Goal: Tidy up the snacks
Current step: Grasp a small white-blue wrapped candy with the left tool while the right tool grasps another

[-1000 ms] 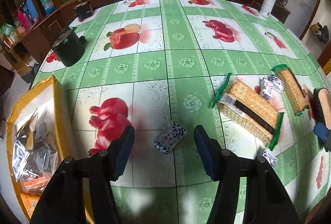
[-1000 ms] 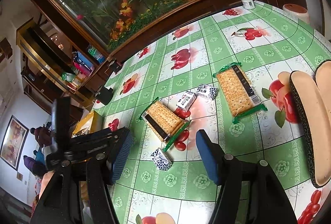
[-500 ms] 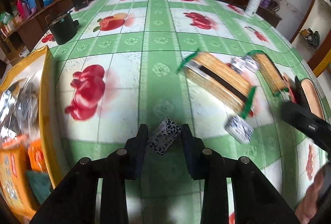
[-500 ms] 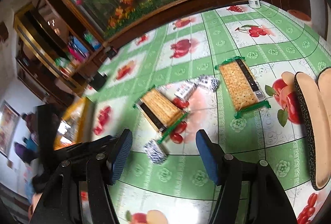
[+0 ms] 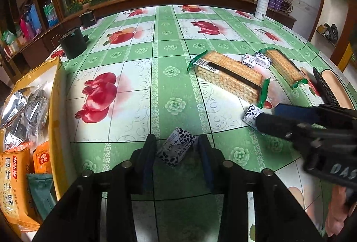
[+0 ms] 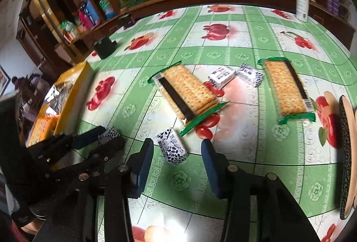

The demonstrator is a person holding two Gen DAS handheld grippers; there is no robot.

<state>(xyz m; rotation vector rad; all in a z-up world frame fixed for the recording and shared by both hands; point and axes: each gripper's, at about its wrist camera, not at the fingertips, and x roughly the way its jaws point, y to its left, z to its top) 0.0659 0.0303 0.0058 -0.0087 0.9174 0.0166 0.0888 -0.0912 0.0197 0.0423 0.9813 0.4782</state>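
My left gripper (image 5: 176,148) is shut on a small black-and-white patterned snack packet (image 5: 177,149), held just above the table; it also shows in the right wrist view (image 6: 109,133). My right gripper (image 6: 177,152) is open around a second patterned packet (image 6: 171,149) lying on the table, also seen in the left wrist view (image 5: 251,115). Two cracker packs (image 6: 186,92) (image 6: 286,85) and two more small packets (image 6: 222,76) (image 6: 251,74) lie farther back. A yellow box (image 5: 54,94) holding snack bags stands at the left.
A green fruit-print tablecloth (image 5: 169,41) covers the table. A black pot (image 5: 72,42) stands at back left, a white spray bottle (image 5: 263,2) at back right. A brush-like object (image 6: 348,152) lies at the right edge. A wooden ledge with flowers runs behind.
My left gripper has closed on the patterned packet and lifted it slightly. My right gripper has moved down and forward, so the second packet now lies between its open fingers.
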